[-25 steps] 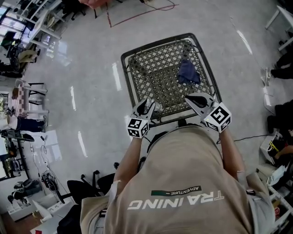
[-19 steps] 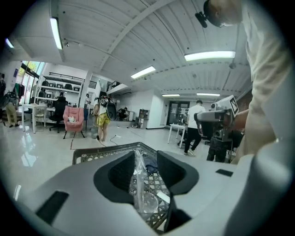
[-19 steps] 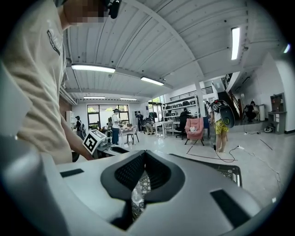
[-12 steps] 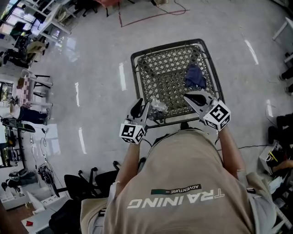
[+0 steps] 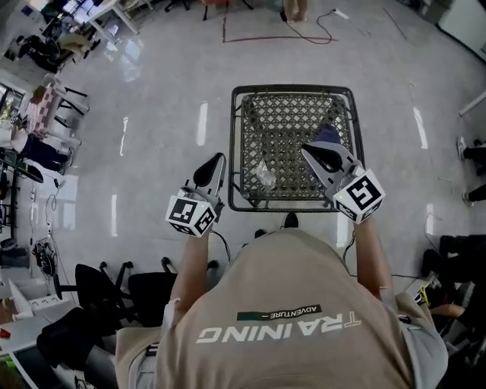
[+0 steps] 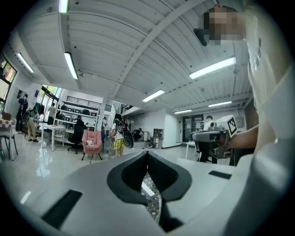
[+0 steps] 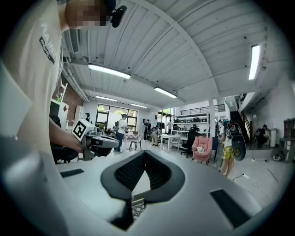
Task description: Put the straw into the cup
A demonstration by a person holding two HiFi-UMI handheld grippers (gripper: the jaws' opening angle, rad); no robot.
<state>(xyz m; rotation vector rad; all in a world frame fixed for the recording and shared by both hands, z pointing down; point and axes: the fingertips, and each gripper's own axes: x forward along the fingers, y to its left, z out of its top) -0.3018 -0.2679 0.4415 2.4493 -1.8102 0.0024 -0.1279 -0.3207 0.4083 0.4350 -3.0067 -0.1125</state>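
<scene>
A black mesh table (image 5: 244, 144) stands on the floor below me. On it lie a small clear plastic thing (image 5: 264, 176), too small to tell cup from straw, and a blue cloth (image 5: 329, 136). My left gripper (image 5: 218, 157) hangs high, left of the table's near corner. Its jaws are just closing, and the tips meet with nothing between them (image 6: 147, 156). Over the table's right side my right gripper (image 5: 305, 149) is held level, its tips together and empty (image 7: 144, 154). Each gripper shows in the other's view, the right gripper (image 6: 209, 137) and the left gripper (image 7: 99, 140).
Black office chairs (image 5: 99, 292) stand at my lower left, with desks and shelves (image 5: 30, 144) along the left wall. A cable (image 5: 319, 19) lies on the floor beyond the table. A pink armchair (image 6: 92, 140) and several people stand far off in the room.
Both grippers have risen well above the table. The left one swung out past the table's left edge, and its jaws, apart before, now meet. The table looks smaller and farther below.
</scene>
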